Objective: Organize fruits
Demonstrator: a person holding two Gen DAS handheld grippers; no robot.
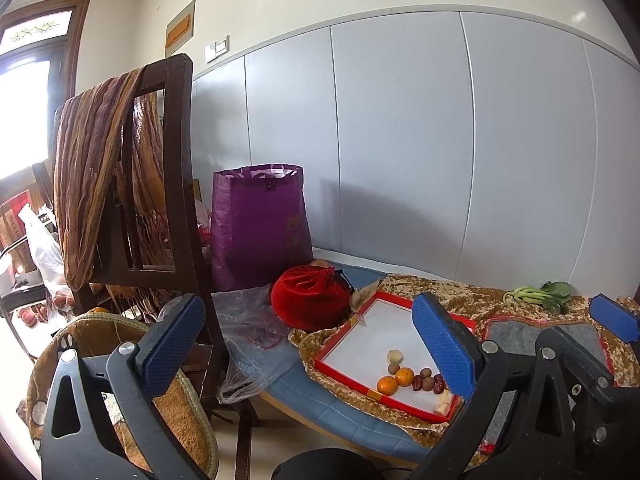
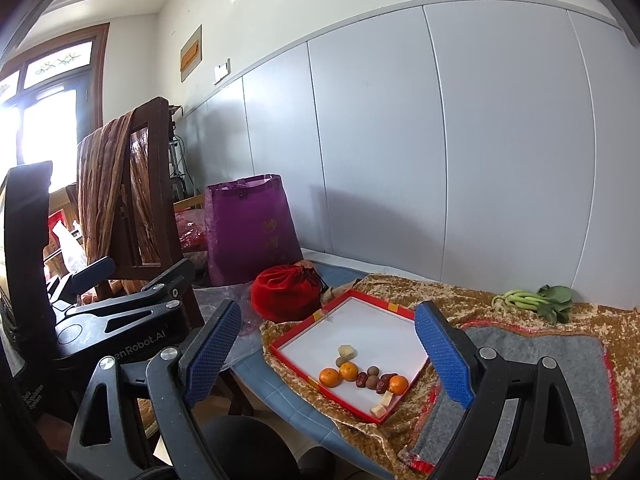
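A red-rimmed white tray [image 1: 384,322] [image 2: 376,320] lies on a gold patterned cloth on the table. At its near end lie oranges [image 1: 387,385] [image 2: 330,377], red dates [image 1: 417,383] [image 2: 362,379], small brown round fruits [image 1: 425,373] [image 2: 372,371] and pale fruit chunks [image 1: 395,356] [image 2: 346,351]. My left gripper [image 1: 312,348] is open and empty, held above the table's near left edge. My right gripper [image 2: 332,350] is open and empty, above and in front of the tray. The left gripper also shows at the left of the right wrist view [image 2: 132,276].
A red drawstring pouch [image 1: 312,298] [image 2: 286,292] and a purple bag [image 1: 260,224] [image 2: 252,228] stand behind the tray. A clear plastic bag [image 1: 252,336], a wooden chair with a scarf [image 1: 120,184] [image 2: 120,188], greens [image 1: 540,294] [image 2: 536,298] and a grey felt mat [image 2: 532,360] are around it.
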